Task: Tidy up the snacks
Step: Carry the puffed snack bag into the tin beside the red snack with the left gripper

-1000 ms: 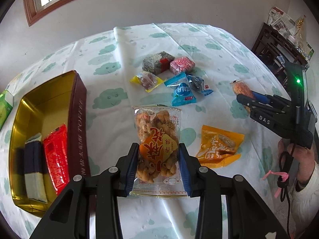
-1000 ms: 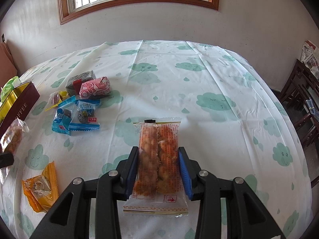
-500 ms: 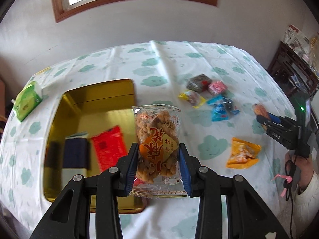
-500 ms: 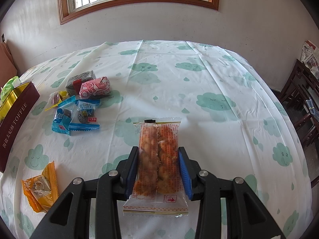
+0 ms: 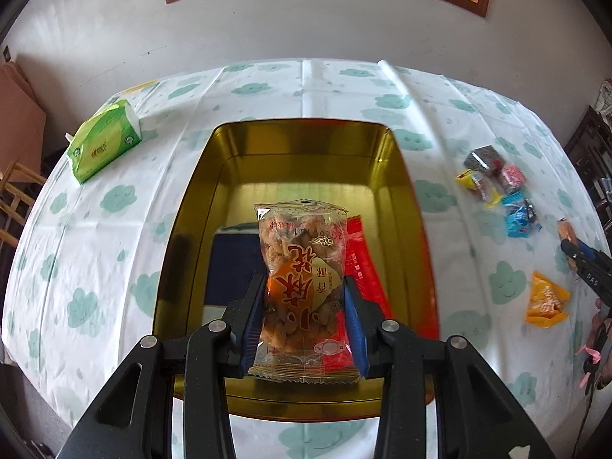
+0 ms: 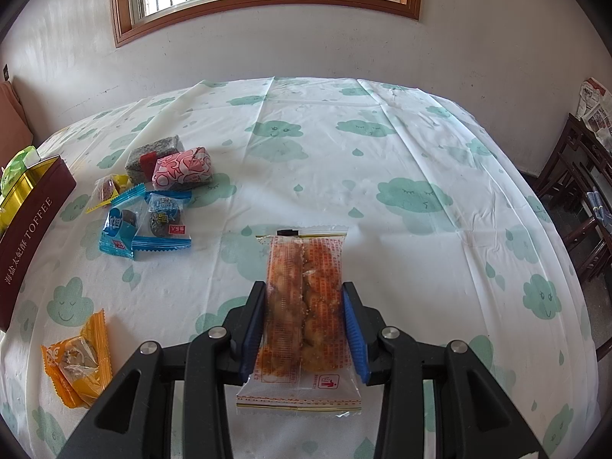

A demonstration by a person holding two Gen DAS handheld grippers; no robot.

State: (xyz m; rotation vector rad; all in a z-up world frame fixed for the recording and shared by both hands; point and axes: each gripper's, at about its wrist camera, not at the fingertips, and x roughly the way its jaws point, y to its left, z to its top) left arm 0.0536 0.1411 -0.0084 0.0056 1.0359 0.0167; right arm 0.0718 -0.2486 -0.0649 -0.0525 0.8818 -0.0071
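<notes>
Hanging over the gold tin (image 5: 401,206), the left claw (image 5: 304,321) pinches a clear bag (image 5: 302,267) of knobbly fried twists by its lower half, blue pads pressed to both sides. The bag bears an orange label with red characters and a crimped seal at each end. Below it in the tin lie a dark blue packet (image 5: 233,264) and a red packet (image 5: 363,264) side by side.

The right claw (image 6: 304,329) clamps a long clear pack (image 6: 304,306) holding two golden-brown sticks, printed with fine red text, its top end above the counter (image 6: 382,153).

Loose on the counter sit an orange packet (image 6: 78,359), two blue-edged sweets (image 6: 141,225), a yellow-ended sweet (image 6: 107,189), a pink patterned pack (image 6: 183,168) and a grey seeded block (image 6: 151,153). The tin's maroon side (image 6: 26,244) reads TOFFEE. A green tissue pack (image 5: 103,141) lies beyond the tin.
</notes>
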